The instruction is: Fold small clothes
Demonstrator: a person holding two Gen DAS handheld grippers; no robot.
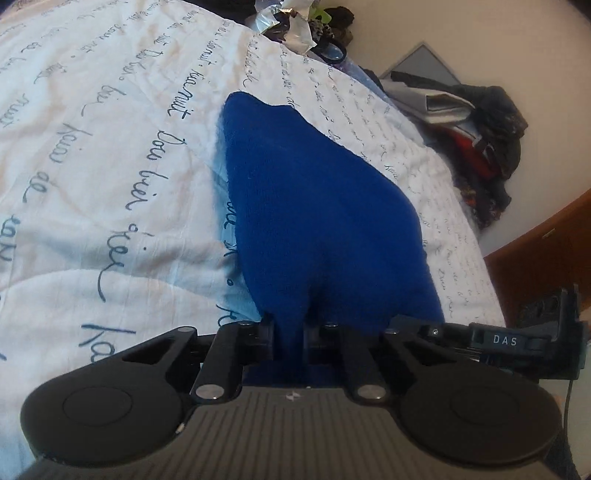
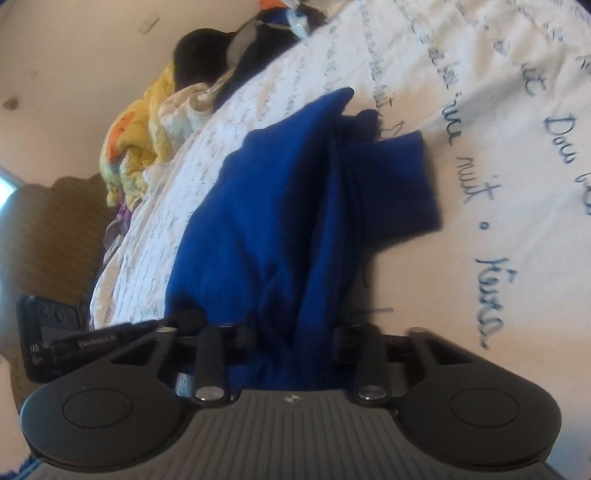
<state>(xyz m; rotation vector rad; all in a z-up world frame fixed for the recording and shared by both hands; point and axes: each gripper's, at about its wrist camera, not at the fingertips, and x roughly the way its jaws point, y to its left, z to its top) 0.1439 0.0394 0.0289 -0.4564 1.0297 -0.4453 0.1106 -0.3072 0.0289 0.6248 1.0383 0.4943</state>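
Note:
A small royal-blue garment (image 1: pixel 310 206) lies partly lifted over a white bedsheet with dark handwriting print (image 1: pixel 110 147). My left gripper (image 1: pixel 289 328) is shut on one bunched edge of it; the cloth rises from the jaws and drapes away toward the far side. My right gripper (image 2: pixel 295 332) is shut on another bunched part of the same garment (image 2: pixel 280 206), which hangs in folds, with a short sleeve (image 2: pixel 395 181) spread on the sheet (image 2: pixel 480 129) to the right. The fingertips of both grippers are hidden by cloth.
A pile of dark and red clothes (image 1: pixel 480 140) sits at the bed's far right edge, with foil-like clutter (image 1: pixel 295 26) at the back. A yellow-orange quilt (image 2: pixel 140 136) and dark clothes (image 2: pixel 214 55) lie at the far left. A wooden edge (image 1: pixel 546 240) is right.

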